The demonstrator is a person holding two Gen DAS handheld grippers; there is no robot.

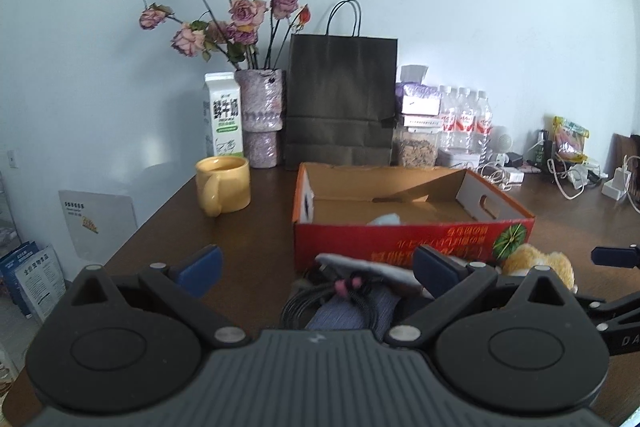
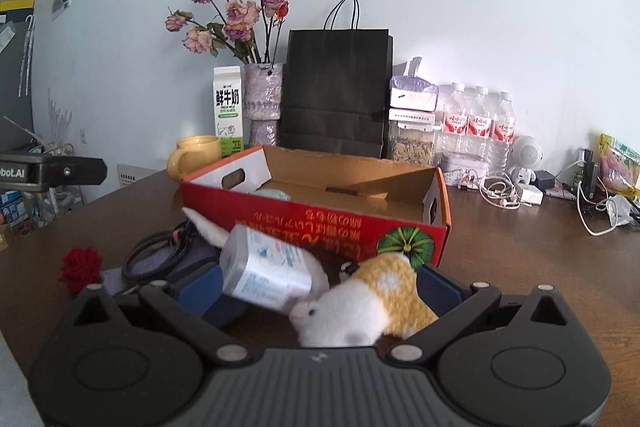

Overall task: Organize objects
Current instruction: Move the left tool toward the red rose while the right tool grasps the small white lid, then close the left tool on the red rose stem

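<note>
In the left wrist view the left gripper fills the bottom of the frame with its blue-padded fingers spread wide apart, nothing between them; just beyond them, low in the centre, lie a coiled black cable on a blue-grey pouch and a pale grey-white soft item. Behind these, mid-frame, an open red cardboard box stands on the dark wooden surface, with a small pale blue-green thing inside near its front wall. A yellow mug sits left of the box, and a milk carton, a vase of dried roses and a black paper bag line the wall in the upper centre. In the right wrist view the right gripper also has its fingers apart, and between them at lower centre lies a white-and-orange plush toy, with a white plastic bottle tilted on its side to its left; whether the pads touch either one cannot be told. A red yarn flower rests at the lower left, apart from the pile. Water bottles and tangled white cables occupy the right side of the frame, near the wall.
</note>
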